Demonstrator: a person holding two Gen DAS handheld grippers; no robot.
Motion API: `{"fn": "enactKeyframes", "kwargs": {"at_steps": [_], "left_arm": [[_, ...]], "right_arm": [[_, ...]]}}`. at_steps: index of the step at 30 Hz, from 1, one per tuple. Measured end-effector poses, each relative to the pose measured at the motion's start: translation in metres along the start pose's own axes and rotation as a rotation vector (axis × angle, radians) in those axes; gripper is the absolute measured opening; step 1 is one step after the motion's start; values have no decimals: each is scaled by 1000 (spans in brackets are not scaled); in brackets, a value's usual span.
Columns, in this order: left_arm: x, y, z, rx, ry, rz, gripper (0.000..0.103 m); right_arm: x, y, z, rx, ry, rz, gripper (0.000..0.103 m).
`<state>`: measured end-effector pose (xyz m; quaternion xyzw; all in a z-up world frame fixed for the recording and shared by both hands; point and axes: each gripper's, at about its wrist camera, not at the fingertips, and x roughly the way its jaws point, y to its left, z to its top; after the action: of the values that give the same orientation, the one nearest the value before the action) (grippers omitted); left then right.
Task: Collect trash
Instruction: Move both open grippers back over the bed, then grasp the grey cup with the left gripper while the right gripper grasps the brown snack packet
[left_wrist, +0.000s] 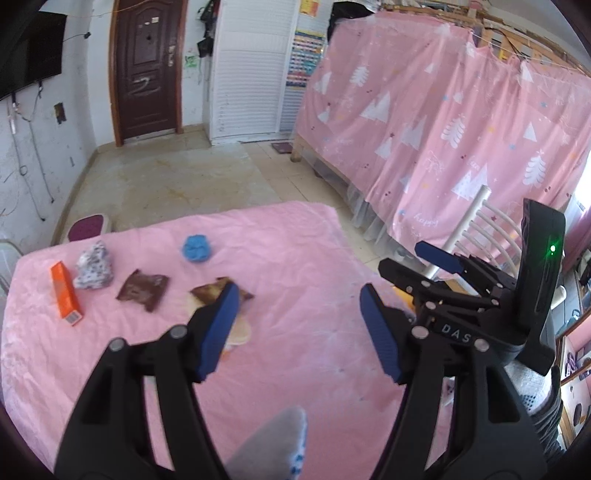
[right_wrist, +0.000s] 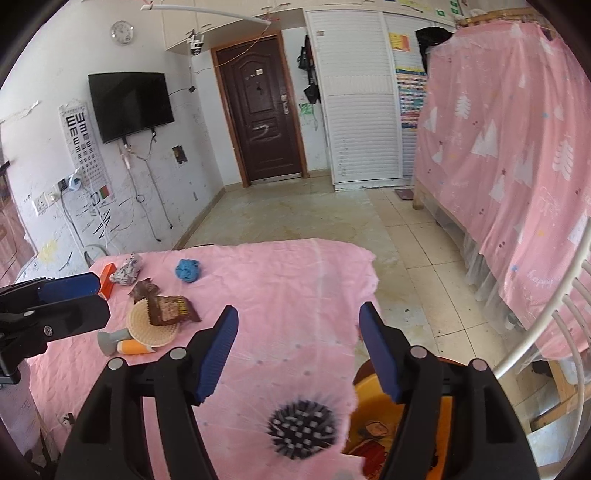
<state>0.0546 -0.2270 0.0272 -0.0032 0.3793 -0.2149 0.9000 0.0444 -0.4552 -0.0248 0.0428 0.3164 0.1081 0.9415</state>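
Left gripper (left_wrist: 295, 332) first: its blue pads (left_wrist: 218, 332) stand well apart with nothing between them, only pink cloth showing through the gap; right gripper (right_wrist: 299, 350) matches it, jaws spread wide and empty, hanging over the near right part of the table (right_wrist: 295, 280); in the left wrist view the right gripper sits off at the right edge, a green light glowing on its black body.

Out past the fingers, the trash lies across the far left of the pink-covered table; an opened brown wrapper (right_wrist: 170, 308) rests on a round woven coaster (right_wrist: 153, 326); touching the coaster's near side lies a grey and orange tube (right_wrist: 123, 345); further back a second brown wrapper (left_wrist: 142, 290), a crumpled speckled paper ball (left_wrist: 94, 271) and an orange box (left_wrist: 65, 295) sit close together near the left edge; a blue crumpled wad (left_wrist: 197, 249) lies alone toward the far edge.

Close under the right gripper lies a black spiky ball (right_wrist: 301, 430); just off the table's right edge, below, sits an orange bin (right_wrist: 373, 417) with scraps in it; beyond, tiled floor, a dark brown door (right_wrist: 264, 110) and a pink curtain (right_wrist: 517, 147).
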Motion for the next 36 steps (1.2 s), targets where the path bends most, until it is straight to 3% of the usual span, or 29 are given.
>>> {"fn": "enactKeyframes", "kwargs": {"at_steps": [8,19,36], "left_arm": [[-1,46,-7,-62,22,48,65],[5,99,-21,-105,65,138,65],[32,116,-54,-65,167,117,63]], "right_arm": [[26,45,8,-75,46,38,61],[51,77,17,-121,84,62,64],[84,96,19,-137,139,85,64]]}}
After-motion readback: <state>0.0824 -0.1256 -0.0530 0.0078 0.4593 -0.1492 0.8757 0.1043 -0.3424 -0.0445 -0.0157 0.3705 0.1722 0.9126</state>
